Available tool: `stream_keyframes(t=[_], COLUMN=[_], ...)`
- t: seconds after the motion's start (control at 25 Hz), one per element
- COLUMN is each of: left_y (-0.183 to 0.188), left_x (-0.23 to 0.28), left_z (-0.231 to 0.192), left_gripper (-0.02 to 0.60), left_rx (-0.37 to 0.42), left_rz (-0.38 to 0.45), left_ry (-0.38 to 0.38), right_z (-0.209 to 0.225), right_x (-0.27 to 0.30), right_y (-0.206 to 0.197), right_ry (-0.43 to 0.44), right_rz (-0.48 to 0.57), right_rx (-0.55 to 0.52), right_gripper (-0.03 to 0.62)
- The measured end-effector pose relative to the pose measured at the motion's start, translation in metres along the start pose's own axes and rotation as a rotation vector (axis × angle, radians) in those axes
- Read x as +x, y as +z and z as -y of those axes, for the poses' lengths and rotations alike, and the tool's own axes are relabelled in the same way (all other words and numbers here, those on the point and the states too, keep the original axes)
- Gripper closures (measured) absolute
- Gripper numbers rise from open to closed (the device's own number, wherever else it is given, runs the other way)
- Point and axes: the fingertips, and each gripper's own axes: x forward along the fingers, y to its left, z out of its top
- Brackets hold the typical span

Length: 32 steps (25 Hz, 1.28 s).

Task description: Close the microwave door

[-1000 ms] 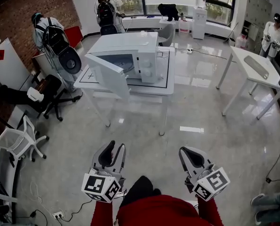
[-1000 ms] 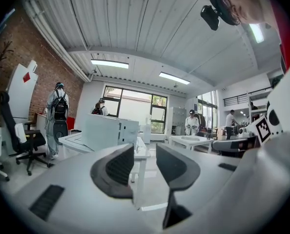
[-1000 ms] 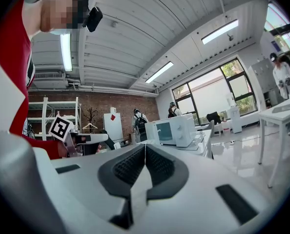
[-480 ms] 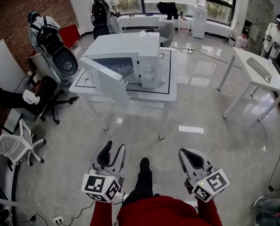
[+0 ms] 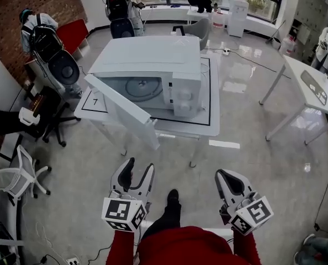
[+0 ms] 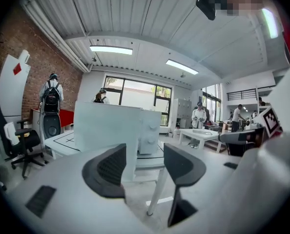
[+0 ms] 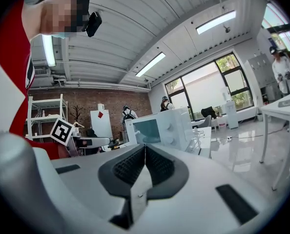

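Note:
A white microwave (image 5: 169,70) stands on a white table (image 5: 208,127) ahead of me. Its door (image 5: 122,112) hangs wide open, swung out toward the front left, and the turntable shows inside. My left gripper (image 5: 139,167) is low and well short of the table; its jaws are opening and nothing is between them. In the left gripper view the door (image 6: 103,128) fills the space beyond the left gripper (image 6: 145,167). My right gripper (image 5: 223,176) is shut and empty, also short of the table. The right gripper (image 7: 145,165) points toward the microwave (image 7: 159,128).
Office chairs (image 5: 45,112) and a white chair (image 5: 12,175) stand at the left by a brick wall. Another white table (image 5: 313,95) is at the right. People stand at the back left (image 5: 40,29) and far right. The wearer's shoe (image 5: 173,195) shows between the grippers.
Both grippers and the view have moved forward toward the microwave, which now looks larger and nearer. The left gripper's jaws have spread wider.

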Motion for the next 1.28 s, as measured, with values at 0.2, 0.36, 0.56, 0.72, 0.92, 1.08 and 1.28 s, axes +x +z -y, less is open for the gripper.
stream_keyframes(t=[0.2, 0.36, 0.56, 0.72, 0.92, 1.08, 1.28], left_y=[0.005, 0.015, 0.016, 0.014, 0.016, 0.015, 0.016], left_x=[0.033, 0.047, 0.053, 0.057, 0.064, 0.068, 0.077], left_z=[-0.015, -0.026, -0.03, -0.029, -0.027, -0.025, -0.021], left_gripper=[0.347, 0.347, 0.347, 0.347, 0.347, 0.347, 0.347], left_rx=[-0.028, -0.024, -0.022, -0.02, -0.011, -0.008, -0.006], left_rz=[-0.001, 0.001, 0.002, -0.001, 0.002, 0.0, -0.003], left_ry=[-0.032, -0.056, -0.087, -0.124, -0.149, -0.169, -0.197], right_z=[0.016, 0.02, 0.018, 0.017, 0.019, 0.02, 0.025], right_x=[0.034, 0.057, 0.078, 0.088, 0.095, 0.098, 0.101], right_y=[0.006, 0.018, 0.026, 0.024, 0.026, 0.027, 0.029], right_ry=[-0.008, -0.008, 0.013, 0.019, 0.015, 0.006, -0.006], right_rz=[-0.008, 0.006, 0.03, 0.02, 0.017, 0.021, 0.031], right_rx=[0.013, 0.027, 0.053, 0.059, 0.06, 0.062, 0.072], right_gripper=[0.579, 0.579, 0.579, 0.579, 0.579, 0.579, 0.579])
